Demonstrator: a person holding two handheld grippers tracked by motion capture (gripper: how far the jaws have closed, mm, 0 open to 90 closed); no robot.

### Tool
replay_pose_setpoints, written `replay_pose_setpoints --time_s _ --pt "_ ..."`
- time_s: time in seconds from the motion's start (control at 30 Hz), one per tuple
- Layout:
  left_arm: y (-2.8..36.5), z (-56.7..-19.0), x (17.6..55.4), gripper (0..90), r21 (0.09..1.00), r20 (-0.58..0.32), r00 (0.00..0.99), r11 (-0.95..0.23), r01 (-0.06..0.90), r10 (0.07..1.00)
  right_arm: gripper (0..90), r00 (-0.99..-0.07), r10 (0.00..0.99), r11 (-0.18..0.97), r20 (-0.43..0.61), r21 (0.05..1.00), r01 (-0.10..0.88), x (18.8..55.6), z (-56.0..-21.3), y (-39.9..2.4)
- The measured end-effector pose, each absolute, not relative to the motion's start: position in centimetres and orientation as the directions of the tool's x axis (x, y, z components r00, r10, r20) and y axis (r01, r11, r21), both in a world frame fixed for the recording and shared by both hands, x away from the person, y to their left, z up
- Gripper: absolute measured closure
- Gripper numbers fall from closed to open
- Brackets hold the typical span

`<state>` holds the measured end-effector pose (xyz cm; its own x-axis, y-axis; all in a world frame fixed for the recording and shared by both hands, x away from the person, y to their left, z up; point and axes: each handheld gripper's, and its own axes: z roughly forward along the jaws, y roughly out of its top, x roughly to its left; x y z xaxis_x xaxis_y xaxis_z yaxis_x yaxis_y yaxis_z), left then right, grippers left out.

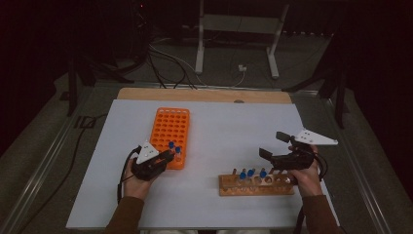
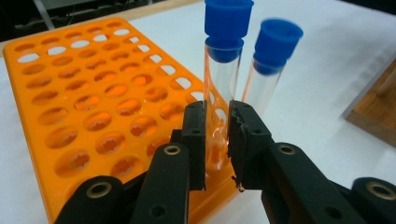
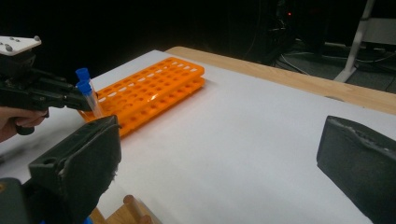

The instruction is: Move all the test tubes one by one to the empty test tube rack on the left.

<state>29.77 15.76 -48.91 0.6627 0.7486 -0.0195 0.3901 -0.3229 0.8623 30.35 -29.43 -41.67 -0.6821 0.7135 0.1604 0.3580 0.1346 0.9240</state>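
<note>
So the left gripper (image 2: 217, 140) has its jaws clamped on the glass of a blue-capped tube (image 2: 223, 74), which stands upright at the near right corner of the orange rack (image 2: 88, 93). A second tube (image 2: 271, 65) sits just beside it, leaning a bit to the right, capped blue too, and not gripped by anything. In the high view the left gripper (image 1: 165, 157) is at the rack's (image 1: 168, 127) near end, close to the person's side, with both caps poking up by the jaws. The rest of the rack's holes look vacant from here. The right gripper (image 1: 273, 145) hangs over the right end of the wooden rack (image 1: 255, 186), well apart from the orange one, and its jaws are spread wide with nothing between them; its own view shows the two black pads (image 3: 355, 163) far apart over bare white counter (image 3: 243, 140). The wooden rack has three blue-capped tubes (image 1: 251, 173) standing in a row toward its left side, and some bare holes to the right of them. Both racks lie flat on the counter (image 1: 224, 131), orange one left of centre, wooden one near the front right.
</note>
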Motion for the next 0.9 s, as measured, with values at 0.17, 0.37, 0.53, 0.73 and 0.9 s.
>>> replay_pose_setpoints --time_s 0.17,0.37,0.53,0.73,0.9 --pt "15.91 -48.94 29.62 78.1 0.854 -0.017 0.665 -0.335 0.398 0.747 0.0 -0.681 0.714 0.134 0.161 0.924 0.359 30.3 -41.82 -29.52" --pt "15.61 -49.28 29.63 78.2 0.833 0.002 0.667 -0.37 0.41 0.745 0.0 -0.682 0.713 0.134 0.163 0.923 0.361 30.28 -41.88 -29.44" --pt "15.48 -49.37 29.65 78.2 0.831 0.006 0.667 -0.375 0.412 0.745 0.0 -0.684 0.711 0.136 0.163 0.923 0.361 30.31 -41.94 -29.4" --pt "15.38 -49.4 29.74 78.0 0.831 -0.006 0.66 -0.363 0.421 0.751 0.0 -0.687 0.708 0.141 0.161 0.922 0.361 30.29 -42.06 -29.23" --pt "15.43 -49.44 29.79 76.4 0.834 -0.028 0.661 -0.347 0.43 0.75 0.0 -0.689 0.708 0.15 0.155 0.921 0.361 30.2 -42.03 -29.05"
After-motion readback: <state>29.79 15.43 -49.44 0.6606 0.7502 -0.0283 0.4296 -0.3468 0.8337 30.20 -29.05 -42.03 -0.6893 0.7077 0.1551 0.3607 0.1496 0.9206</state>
